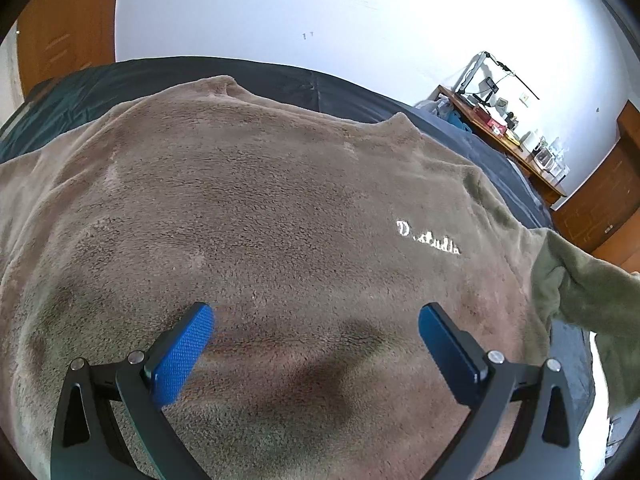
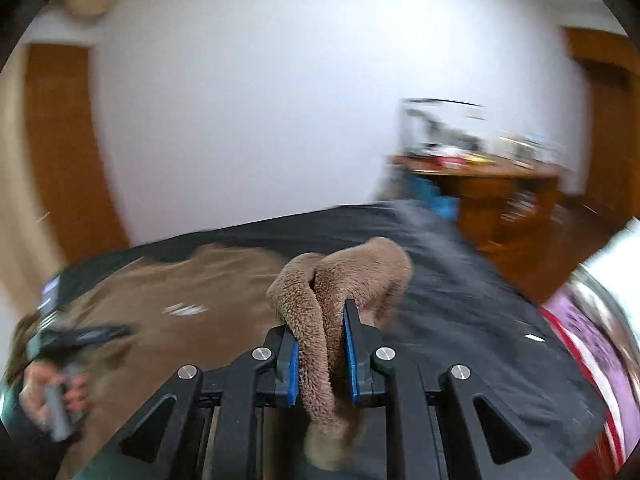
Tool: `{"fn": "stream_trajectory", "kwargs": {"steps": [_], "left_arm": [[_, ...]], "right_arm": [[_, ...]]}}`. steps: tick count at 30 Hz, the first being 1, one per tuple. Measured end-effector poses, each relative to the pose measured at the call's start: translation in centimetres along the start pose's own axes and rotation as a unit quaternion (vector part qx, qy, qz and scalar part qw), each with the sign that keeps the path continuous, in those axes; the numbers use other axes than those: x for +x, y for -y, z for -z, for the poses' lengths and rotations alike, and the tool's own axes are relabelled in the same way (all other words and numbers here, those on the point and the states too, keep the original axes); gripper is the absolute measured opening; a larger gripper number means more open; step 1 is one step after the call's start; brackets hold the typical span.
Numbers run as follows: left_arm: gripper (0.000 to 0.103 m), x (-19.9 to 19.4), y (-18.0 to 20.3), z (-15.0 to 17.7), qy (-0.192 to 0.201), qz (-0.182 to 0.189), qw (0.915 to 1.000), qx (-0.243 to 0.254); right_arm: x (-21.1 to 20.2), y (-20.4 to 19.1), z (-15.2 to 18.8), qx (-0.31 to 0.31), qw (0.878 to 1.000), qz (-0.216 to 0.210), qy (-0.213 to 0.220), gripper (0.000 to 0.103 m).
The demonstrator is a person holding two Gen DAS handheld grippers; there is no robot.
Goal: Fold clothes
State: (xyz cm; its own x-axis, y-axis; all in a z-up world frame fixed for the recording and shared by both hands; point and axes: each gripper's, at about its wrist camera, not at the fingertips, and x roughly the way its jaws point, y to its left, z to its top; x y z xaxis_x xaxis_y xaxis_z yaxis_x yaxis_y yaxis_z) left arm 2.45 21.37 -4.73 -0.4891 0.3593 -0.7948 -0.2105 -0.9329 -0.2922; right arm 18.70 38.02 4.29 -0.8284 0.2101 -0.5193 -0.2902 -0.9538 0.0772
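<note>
Scene: While a brown fleece top (image 1: 280, 208) lies spread front-up across a dark-covered bed (image 1: 240, 76), a person works it with a claw in each hand.
Right claw (image 2: 322, 354): clamped on a bunched fold of the fleece, apparently a sleeve (image 2: 344, 272), which stands up between the blue pads (image 2: 351, 360) and hangs down behind them.
Left claw (image 1: 316, 344): jaws wide apart over the lower body of the top, nothing between them; whether the tips rest on the pile cannot be told.
Garment: white lettering (image 1: 428, 238) shows on the chest, and the neckline (image 1: 312, 108) points toward the far wall.
Progress: early, by the look of it. The body lies flat with no fold across it; one sleeve is gripped and raised, seemingly to be laid inward.
Left to do: the raised sleeve, the other sleeve, then the body folds.
Hard to make out: the right view is smeared by motion, so the left hand (image 2: 52, 392) at its edge is only a blur.
Cut off: the hem, the top's left side, and a greenish stretch of fleece (image 1: 588, 300) at the right edge.
Background: a cluttered wooden tabletop (image 1: 500, 136) against the wall.
</note>
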Motion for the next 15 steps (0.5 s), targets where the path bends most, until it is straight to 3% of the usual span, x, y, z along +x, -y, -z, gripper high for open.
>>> {"fn": "stream_trajectory", "kwargs": {"steps": [2, 4, 5, 6, 10, 15], "left_arm": [[0.103, -0.1, -0.1, 0.0, 0.000, 0.003, 1.0000, -0.003], [0.103, -0.1, -0.2, 0.0, 0.000, 0.004, 1.0000, -0.006], [0.103, -0.1, -0.3, 0.0, -0.001, 0.004, 1.0000, -0.007], [0.103, 0.0, -0.3, 0.0, -0.003, 0.004, 1.0000, -0.008], [0.103, 0.2, -0.4, 0.0, -0.009, 0.005, 0.9999, -0.011], [0.103, 0.0, -0.2, 0.1, -0.011, 0.012, 0.9998, -0.008]], "right_arm": [[1.0, -3.4, 0.5, -0.041, 0.997, -0.064, -0.027, 0.022], [2.4, -6.4, 1.5, -0.081, 0.987, -0.117, -0.071, 0.037], [2.9, -7.6, 2.1, -0.098, 0.983, -0.129, -0.083, 0.063], [3.3, -8.5, 2.8, -0.114, 0.980, -0.136, -0.089, 0.082], [3.5, -10.1, 4.6, -0.142, 0.968, -0.174, -0.108, 0.082], [3.2, -7.7, 5.5, -0.076, 0.972, -0.185, -0.126, 0.082]]}}
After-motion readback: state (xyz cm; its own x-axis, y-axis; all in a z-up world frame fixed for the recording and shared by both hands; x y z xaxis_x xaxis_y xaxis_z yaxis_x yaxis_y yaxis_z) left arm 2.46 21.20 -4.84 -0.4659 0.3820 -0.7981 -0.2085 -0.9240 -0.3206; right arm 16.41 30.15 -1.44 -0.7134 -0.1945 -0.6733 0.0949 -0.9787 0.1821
